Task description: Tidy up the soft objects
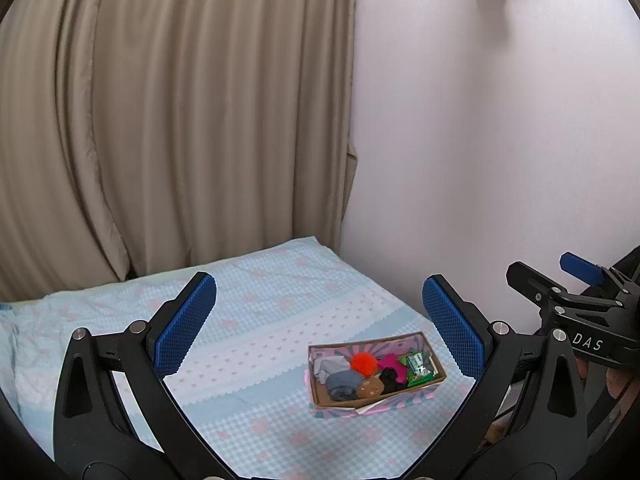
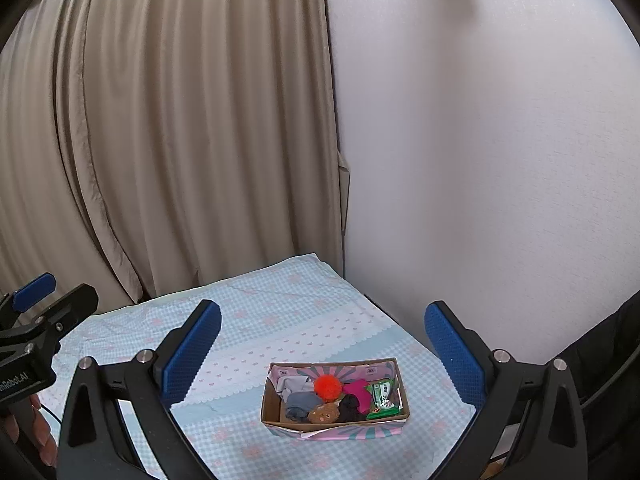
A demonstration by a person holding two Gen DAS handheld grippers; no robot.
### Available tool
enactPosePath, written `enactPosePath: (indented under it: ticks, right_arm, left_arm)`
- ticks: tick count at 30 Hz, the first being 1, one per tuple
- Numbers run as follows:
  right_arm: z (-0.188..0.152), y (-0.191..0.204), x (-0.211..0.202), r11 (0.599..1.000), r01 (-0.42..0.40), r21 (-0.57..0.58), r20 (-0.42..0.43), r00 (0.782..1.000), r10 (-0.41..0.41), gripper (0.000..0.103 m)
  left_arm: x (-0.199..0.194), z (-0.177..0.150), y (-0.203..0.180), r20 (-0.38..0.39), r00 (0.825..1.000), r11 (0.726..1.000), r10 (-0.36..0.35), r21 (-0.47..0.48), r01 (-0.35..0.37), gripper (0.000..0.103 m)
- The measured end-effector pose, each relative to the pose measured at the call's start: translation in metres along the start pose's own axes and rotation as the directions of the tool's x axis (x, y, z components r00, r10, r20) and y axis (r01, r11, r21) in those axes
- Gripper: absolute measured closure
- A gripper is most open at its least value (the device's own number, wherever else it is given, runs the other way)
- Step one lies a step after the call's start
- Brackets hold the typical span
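Note:
A small cardboard box [image 1: 439,369] [image 2: 334,426] sits on the bed. It holds an orange pom-pom [image 1: 363,361] [image 2: 328,386], a grey rolled cloth [image 1: 342,384] [image 2: 300,403], a white cloth [image 1: 325,364], a brown plush [image 1: 370,389] [image 2: 325,413], a black item [image 1: 390,378] [image 2: 350,406], a pink item [image 1: 390,360] [image 2: 356,390] and a green packet [image 1: 418,368] [image 2: 382,397]. My left gripper [image 1: 320,326] is open and empty, held above and in front of the box. My right gripper [image 2: 322,346] is open and empty, also held back from the box.
The bed [image 1: 248,344] [image 2: 280,320] has a light blue checked cover with pink flowers. A beige curtain [image 1: 180,120] hangs behind it and a white wall [image 1: 500,140] bounds its right side. The right gripper shows at the left wrist view's right edge [image 1: 580,292].

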State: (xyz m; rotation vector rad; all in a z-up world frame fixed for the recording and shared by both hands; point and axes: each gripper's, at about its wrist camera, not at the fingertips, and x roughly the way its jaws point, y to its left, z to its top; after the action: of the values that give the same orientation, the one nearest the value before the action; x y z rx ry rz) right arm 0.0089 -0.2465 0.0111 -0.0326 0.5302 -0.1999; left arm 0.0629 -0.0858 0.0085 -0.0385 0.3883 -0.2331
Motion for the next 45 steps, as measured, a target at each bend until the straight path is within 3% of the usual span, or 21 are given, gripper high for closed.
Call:
enactPosePath:
  ticks: [45]
  right_arm:
    - [0.003,-0.007,-0.005,1.0,0.007,0.006,-0.009,1.0,-0.007,0.002]
  left_arm:
    - [-0.002,-0.011,-0.001,0.001,0.999,0.999,0.036,0.007,-0.036,0.0]
